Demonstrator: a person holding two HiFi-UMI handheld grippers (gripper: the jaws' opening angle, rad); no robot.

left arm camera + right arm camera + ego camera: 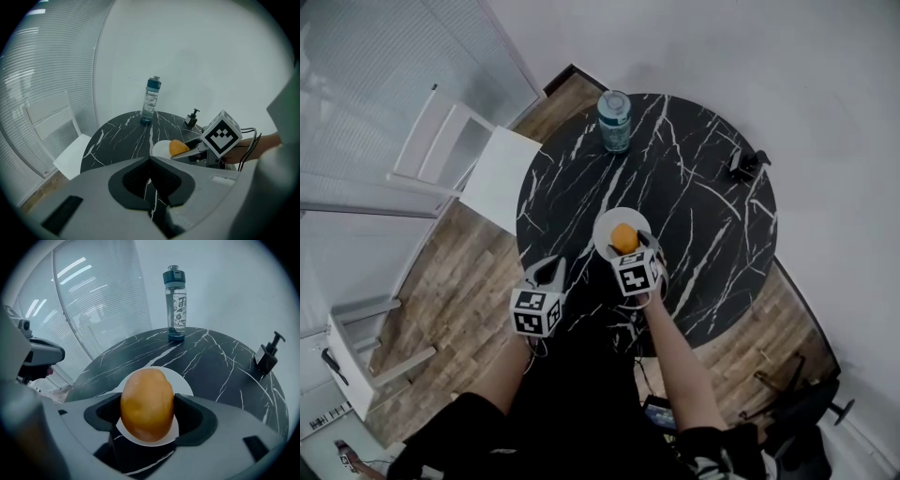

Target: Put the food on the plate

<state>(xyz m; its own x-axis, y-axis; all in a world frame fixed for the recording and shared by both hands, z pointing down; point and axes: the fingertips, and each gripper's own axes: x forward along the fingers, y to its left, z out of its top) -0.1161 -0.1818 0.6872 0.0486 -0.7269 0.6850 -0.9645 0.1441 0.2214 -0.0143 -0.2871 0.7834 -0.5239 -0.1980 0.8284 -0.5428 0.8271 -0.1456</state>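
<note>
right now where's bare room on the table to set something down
Widest free patch: the round black marble table's right half, between the white round plate and small black pump dispenser. Also: left of the plate, toward the clear blue-capped bottle. Crowded: the near edge, with the left gripper and the right gripper clamping the orange oval food.

plate [604,229] on table [703,178], bottle [615,120] behind it

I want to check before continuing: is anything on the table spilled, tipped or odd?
Nothing stands out. The bottle and pump dispenser stand upright, the plate lies flat, and the right gripper holds the orange food over it.
</note>
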